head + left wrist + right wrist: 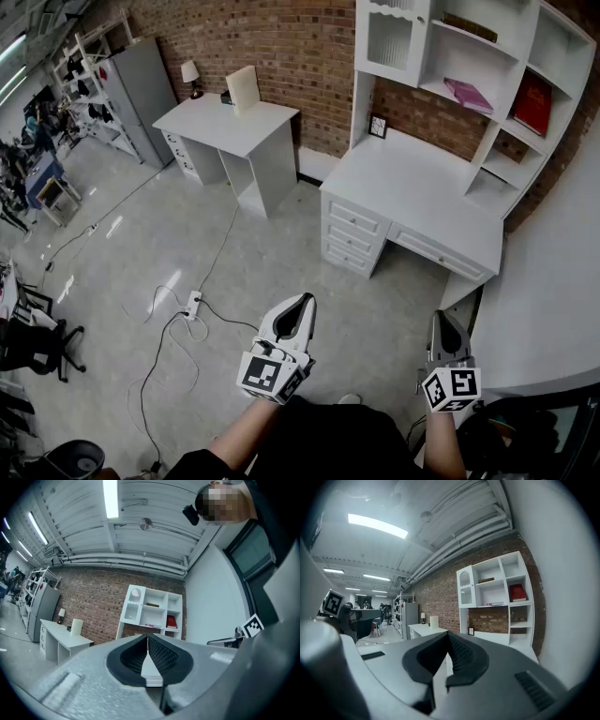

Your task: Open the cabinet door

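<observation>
- Cabinet door: closed, at the upper left of the white hutch on the brick wall; the head view's edge cuts off its top, and what lies behind its pane is hard to make out
- Left gripper and right gripper: low and well apart from the door, jaws together on nothing (each one's body hides the floor ahead in its own view)
- In between: desk under the hutch, floor cables
</observation>
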Tool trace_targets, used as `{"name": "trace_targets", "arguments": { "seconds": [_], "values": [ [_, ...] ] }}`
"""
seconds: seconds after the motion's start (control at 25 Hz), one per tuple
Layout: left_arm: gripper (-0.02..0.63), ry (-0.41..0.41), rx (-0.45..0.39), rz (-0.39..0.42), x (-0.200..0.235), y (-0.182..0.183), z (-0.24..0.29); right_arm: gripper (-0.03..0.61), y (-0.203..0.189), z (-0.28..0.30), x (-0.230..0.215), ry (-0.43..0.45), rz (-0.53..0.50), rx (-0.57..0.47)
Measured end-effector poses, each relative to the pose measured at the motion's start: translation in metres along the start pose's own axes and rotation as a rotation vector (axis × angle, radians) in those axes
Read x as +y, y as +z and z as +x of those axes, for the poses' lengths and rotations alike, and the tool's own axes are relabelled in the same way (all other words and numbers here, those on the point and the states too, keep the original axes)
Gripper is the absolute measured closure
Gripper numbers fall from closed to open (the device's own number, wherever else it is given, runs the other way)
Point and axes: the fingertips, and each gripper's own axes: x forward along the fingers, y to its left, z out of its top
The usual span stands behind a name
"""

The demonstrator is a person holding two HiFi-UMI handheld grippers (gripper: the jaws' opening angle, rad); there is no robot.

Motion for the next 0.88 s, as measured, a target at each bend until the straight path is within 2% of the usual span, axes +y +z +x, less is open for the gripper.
{"name": "trace_targets", "arguments": {
  "seconds": [0.12, 0.28, 0.44, 0.56, 0.6, 0.64, 0.72, 0.8, 0.88],
  "values": [
    [0.592, -0.007, 0.008, -0.002, -0.011, -0.006, 0.002, 0.578, -0.005, -0.009, -0.008, -0.004, -0.011, 0.006],
    [0.592, -0.020, 0.012, -0.012, -0.029, -0.014, 0.009, 0.577, -0.012, -0.013, -0.021, 0.053, 0.066, 0.011],
    [0.589, -0.040, 0.037, -0.014, -0.048, -0.028, 0.019, 0.574, -0.017, -0.021, -0.044, 0.035, 0.086, -0.018],
    [0.548, -0.060, 0.085, -0.016, -0.053, -0.039, 0.021, 0.563, -0.024, -0.026, -0.050, 0.028, 0.095, -0.024],
    [0.516, -0.062, 0.096, -0.021, -0.054, -0.042, 0.021, 0.535, -0.025, -0.028, -0.053, 0.011, 0.089, -0.019],
    [0.475, -0.062, 0.103, -0.027, -0.055, -0.044, 0.020, 0.466, -0.027, -0.030, -0.058, -0.015, 0.086, -0.012],
    [0.412, -0.053, 0.096, -0.047, -0.054, -0.045, 0.022, 0.263, -0.031, -0.033, -0.072, -0.082, 0.082, 0.004],
    [0.334, -0.028, 0.076, -0.052, -0.050, -0.044, 0.024, 0.189, -0.036, -0.037, -0.086, -0.131, 0.077, 0.017],
    [0.293, 0.002, 0.067, -0.016, -0.047, -0.044, 0.026, 0.134, -0.040, -0.040, -0.097, -0.152, 0.077, 0.026]
  ]
}}
